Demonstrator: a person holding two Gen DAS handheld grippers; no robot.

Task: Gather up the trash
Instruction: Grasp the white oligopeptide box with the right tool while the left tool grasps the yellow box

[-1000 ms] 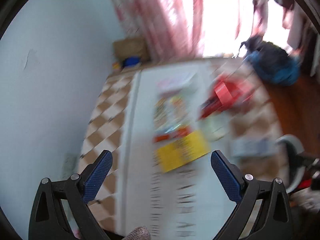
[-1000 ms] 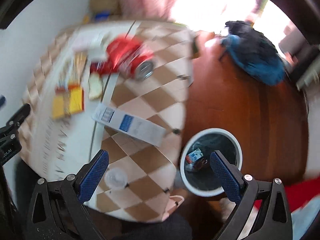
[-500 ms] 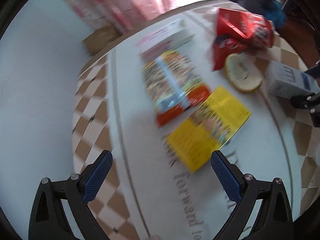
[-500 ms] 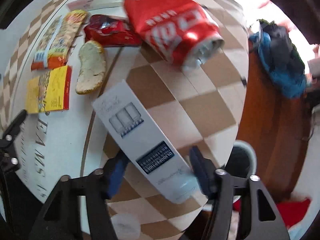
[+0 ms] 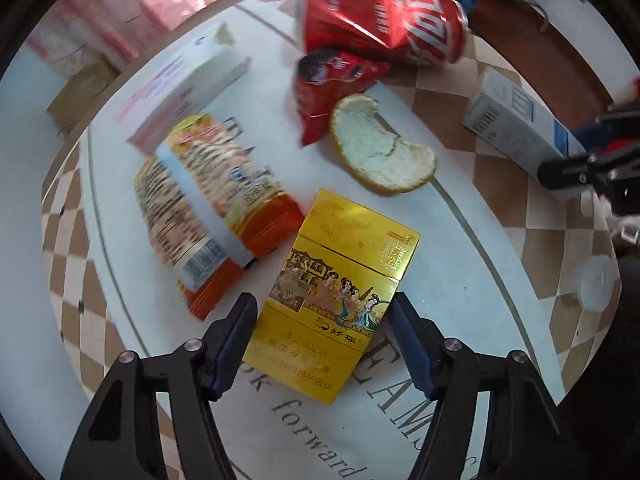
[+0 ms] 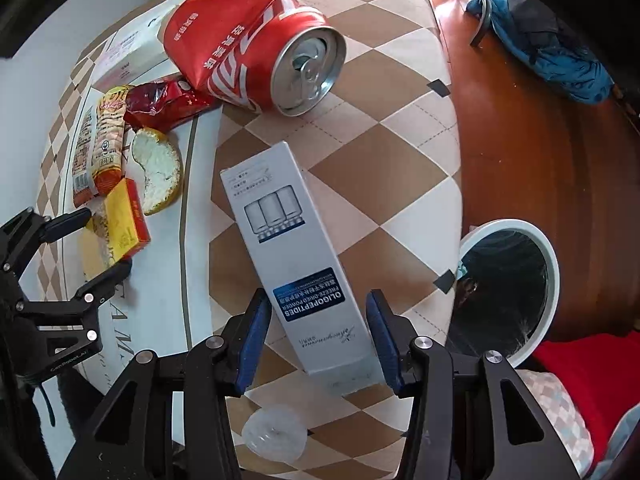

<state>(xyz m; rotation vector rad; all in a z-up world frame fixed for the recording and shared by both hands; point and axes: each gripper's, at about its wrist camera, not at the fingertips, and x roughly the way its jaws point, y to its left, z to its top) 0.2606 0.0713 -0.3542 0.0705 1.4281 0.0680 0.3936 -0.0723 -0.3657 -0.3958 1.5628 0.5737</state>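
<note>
Left gripper [image 5: 322, 338] spread around yellow cigarette pack [image 5: 334, 294], contact unclear. Right gripper [image 6: 316, 330] parted astride grey carton [image 6: 294, 256]; carton's near end hidden. Bin [image 6: 508, 292] at three o'clock, rim partly cut off.

The right tool [image 6: 316, 334] straddles the white box [image 6: 294, 256] on the worktop [image 6: 384, 128], jaws apart; bin [image 6: 510, 292] nearby.

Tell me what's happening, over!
Left tool open, straddling yellow pack. Right tool open, straddling grey box. Nothing blocking either.
</note>
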